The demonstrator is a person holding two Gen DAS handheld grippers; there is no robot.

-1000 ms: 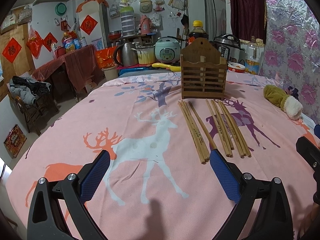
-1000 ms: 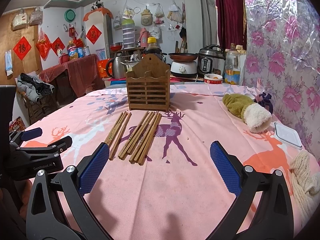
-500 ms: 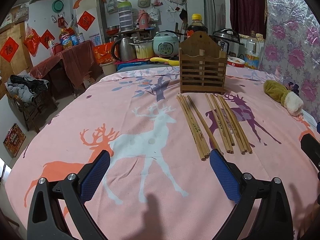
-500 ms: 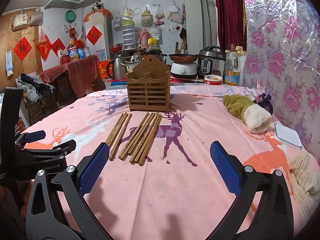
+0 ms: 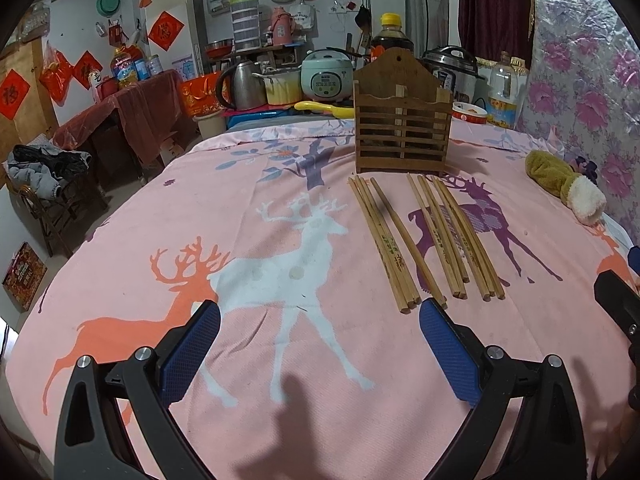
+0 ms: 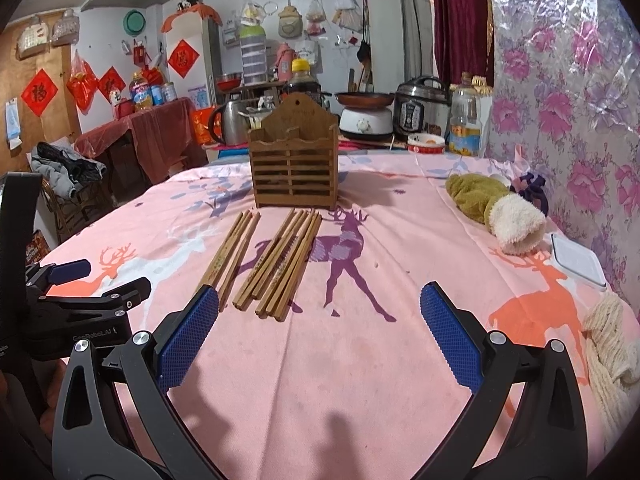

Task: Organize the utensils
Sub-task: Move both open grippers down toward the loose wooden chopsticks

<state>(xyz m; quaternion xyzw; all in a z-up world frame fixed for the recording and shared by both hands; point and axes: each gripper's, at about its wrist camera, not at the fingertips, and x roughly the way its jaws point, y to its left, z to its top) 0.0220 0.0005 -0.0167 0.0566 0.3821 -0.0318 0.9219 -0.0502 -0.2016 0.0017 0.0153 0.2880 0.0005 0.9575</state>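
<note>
Several wooden chopsticks lie in two bundles on the pink deer-print tablecloth: a left bundle (image 5: 386, 246) and a right bundle (image 5: 454, 236). They also show in the right wrist view as a left bundle (image 6: 232, 254) and a right bundle (image 6: 286, 262). A slatted wooden utensil holder (image 5: 402, 126) stands upright just behind them, and shows in the right wrist view too (image 6: 294, 170). My left gripper (image 5: 320, 344) is open and empty, its right pad close to the near chopstick ends. My right gripper (image 6: 320, 336) is open and empty, in front of the chopsticks.
A yellow-green and white plush cloth (image 6: 494, 210) lies at the right. A white lidded box (image 6: 576, 260) and a cream knitted cloth (image 6: 610, 344) sit near the right edge. Cookers, a kettle and bottles (image 5: 326, 78) stand behind the table. The left gripper shows at the left of the right wrist view (image 6: 80, 304).
Both grippers have moved slightly forward toward the chopsticks. Both stay open and empty. The chopsticks and holder have not moved.
</note>
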